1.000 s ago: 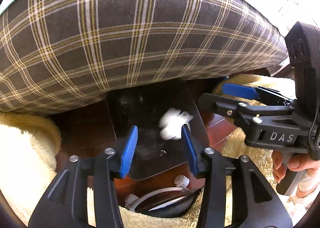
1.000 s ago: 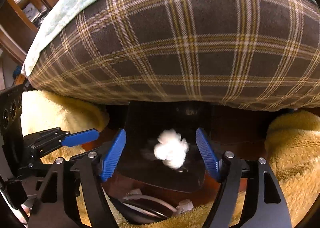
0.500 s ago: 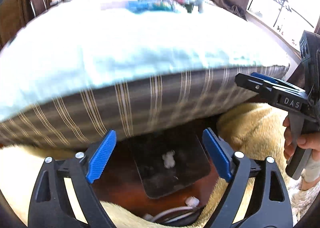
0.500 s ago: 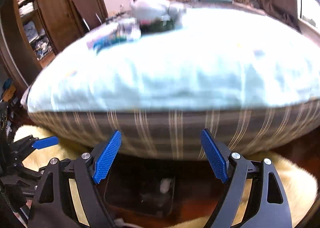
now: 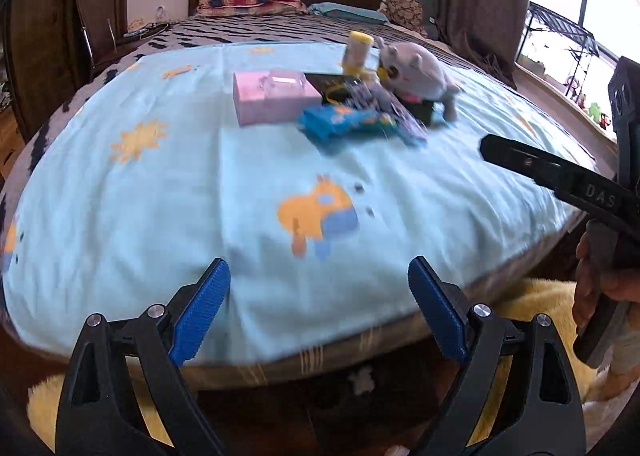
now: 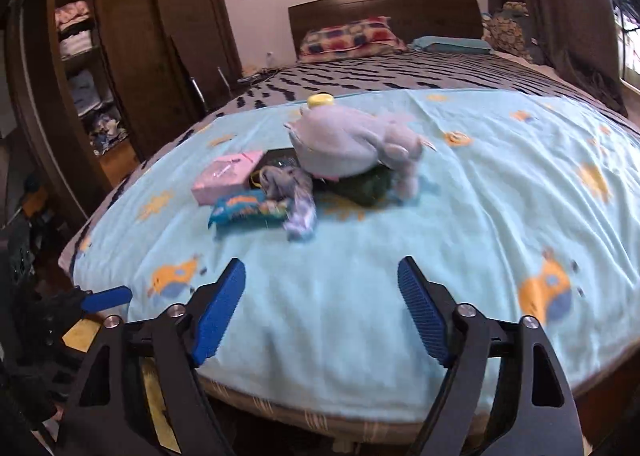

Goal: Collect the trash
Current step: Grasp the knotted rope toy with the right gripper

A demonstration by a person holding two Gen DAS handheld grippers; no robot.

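A blue snack wrapper [image 5: 348,122] [image 6: 250,210] and a crumpled pale purple wrapper [image 5: 394,112] [image 6: 298,198] lie in a pile on the light blue bed sheet [image 5: 160,200] [image 6: 500,192]. A small white crumpled tissue [image 5: 361,380] lies on a dark bin below the bed's near edge. My left gripper [image 5: 318,308] is open and empty, over the bed's near edge. My right gripper [image 6: 322,310] is open and empty too; it also shows at the right of the left wrist view [image 5: 560,180].
In the pile are a pink box [image 5: 274,96] [image 6: 226,176], a grey plush toy [image 5: 416,70] [image 6: 356,146], a yellow-capped bottle [image 5: 357,52] and a dark flat item [image 5: 332,86]. A yellow fluffy rug [image 5: 536,308] lies by the bed. A wardrobe [image 6: 120,68] stands at the left.
Both grippers rose from under the bed's edge, where they framed the white tissue on the bin, to above the sheet. The left jaws opened wider. The pile came into view.
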